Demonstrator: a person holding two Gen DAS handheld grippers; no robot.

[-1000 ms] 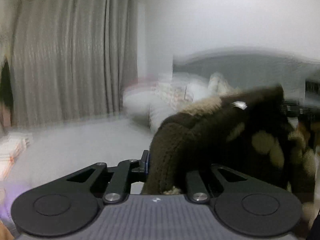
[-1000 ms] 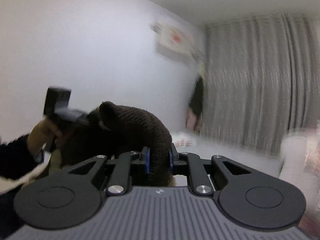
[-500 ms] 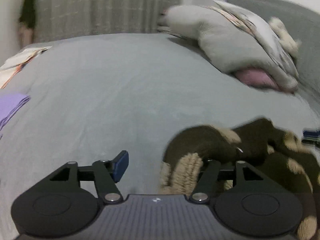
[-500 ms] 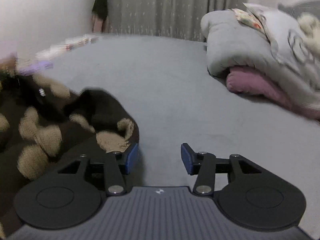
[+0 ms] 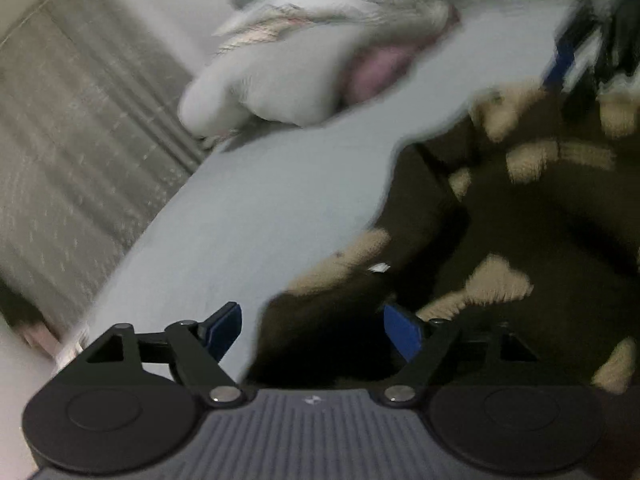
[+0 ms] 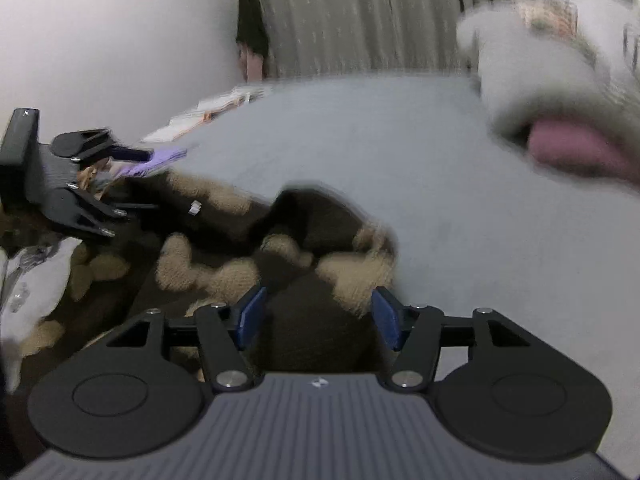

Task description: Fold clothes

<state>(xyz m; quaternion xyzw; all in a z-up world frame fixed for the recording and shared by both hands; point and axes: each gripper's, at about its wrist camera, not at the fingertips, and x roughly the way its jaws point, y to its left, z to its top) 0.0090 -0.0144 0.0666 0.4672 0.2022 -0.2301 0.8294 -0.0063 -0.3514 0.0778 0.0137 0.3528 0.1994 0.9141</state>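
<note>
Left wrist view: both grippers angle down over the brown sweater, fingers apart, closing around its folds.

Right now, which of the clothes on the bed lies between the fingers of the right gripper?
The brown sweater with beige patches: it lies between the closing right gripper's pads. The purple garment and the folded white pile lie farther away.

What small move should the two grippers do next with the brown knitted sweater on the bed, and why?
Probably let both finish closing on the cloth. The brown knitted sweater with beige patches lies crumpled on the grey bed sheet; the left gripper and right gripper are closing with sweater fabric between their pads, not yet pinched.
</note>
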